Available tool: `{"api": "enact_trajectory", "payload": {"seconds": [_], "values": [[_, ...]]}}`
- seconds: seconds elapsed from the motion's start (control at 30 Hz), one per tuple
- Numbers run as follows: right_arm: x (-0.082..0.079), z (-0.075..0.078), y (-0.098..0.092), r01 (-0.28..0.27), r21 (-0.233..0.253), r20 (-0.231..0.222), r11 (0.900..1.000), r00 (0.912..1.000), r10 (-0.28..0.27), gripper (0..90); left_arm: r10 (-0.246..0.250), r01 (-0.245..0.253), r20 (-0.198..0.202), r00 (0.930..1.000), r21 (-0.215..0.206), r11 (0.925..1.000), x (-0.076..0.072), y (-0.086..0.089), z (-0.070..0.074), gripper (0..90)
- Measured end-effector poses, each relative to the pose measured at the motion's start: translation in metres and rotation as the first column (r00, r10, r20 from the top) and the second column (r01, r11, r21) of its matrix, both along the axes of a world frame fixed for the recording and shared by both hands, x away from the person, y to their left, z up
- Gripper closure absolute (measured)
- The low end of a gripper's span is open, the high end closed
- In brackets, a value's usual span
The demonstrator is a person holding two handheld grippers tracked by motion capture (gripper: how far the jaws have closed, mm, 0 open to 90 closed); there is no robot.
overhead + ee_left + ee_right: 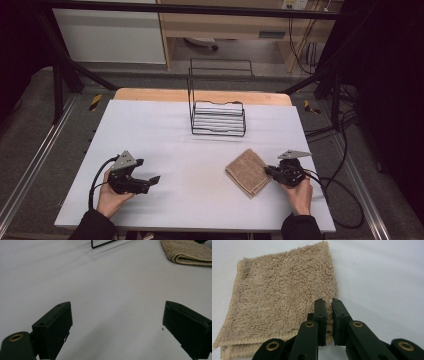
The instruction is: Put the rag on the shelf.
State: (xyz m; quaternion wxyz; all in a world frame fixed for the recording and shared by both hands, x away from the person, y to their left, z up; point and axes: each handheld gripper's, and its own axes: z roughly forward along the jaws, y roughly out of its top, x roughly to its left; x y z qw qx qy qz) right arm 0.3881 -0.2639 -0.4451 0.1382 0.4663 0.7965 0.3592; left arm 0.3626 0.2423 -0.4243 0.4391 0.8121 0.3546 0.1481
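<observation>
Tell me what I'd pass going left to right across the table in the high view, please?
Left gripper with its jaws apart → black wire rack, farther back → folded beige towel → right gripper, jaws nearly shut at the towel's corner.

On my high view I see a black wire rack (218, 117) standing at the far middle of the white bench (165, 140), upright, with a tall frame at its back (its lower corner also peeks into the top of the left gripper view). Beyond the bench's far wooden edge (150, 95) I see grey floor (240, 52), a white cabinet (110, 35) at far left, and cables (345, 150) trailing at right.
</observation>
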Motion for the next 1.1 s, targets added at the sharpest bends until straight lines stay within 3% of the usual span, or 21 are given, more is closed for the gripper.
{"api": "enact_trajectory", "payload": {"seconds": [0.27, 0.57, 0.77, 0.87, 0.97, 1.1], "values": [[0.003, 0.0, 0.004, -0.011, 0.013, 0.018, 1.0, 0.9998, 0.011, 84.0, -0.013, 0.014, -0.001, 0.9999, 0.005, 0.9999, 0.006, -0.031, 0.008, 9.0], [0.004, 0.0, 0.008, -0.03, 0.026, 0.03, 0.999, 0.9991, 0.029, 82.5, -0.049, 0.049, -0.01, 0.9988, -0.001, 0.9988, 0.02, -0.094, 0.013, 14.1], [-0.001, 0.004, 0.0, -0.025, 0.062, 0.095, 0.998, 0.9953, 0.019, 62.0, -0.063, 0.063, -0.028, 0.9976, 0.022, 0.9977, 0.029, -0.135, 0.013, 19.9], [-0.005, 0.006, -0.006, 0.003, 0.088, 0.1, 0.996, 0.995, -0.012, 53.2, -0.062, 0.063, -0.041, 0.9973, 0.029, 0.9976, 0.033, -0.152, 0.012, 25.8], [-0.009, 0.004, -0.012, 0.03, 0.089, 0.082, 0.996, 0.996, -0.037, 48.7, -0.062, 0.064, -0.058, 0.9963, 0.02, 0.9978, 0.037, -0.169, 0.009, 31.4], [-0.009, 0.002, -0.015, 0.065, 0.095, 0.069, 0.993, 0.995, -0.072, 48.8, -0.08, 0.084, -0.064, 0.9947, 0.051, 0.9952, 0.042, -0.191, 0.004, 37.6]]}}
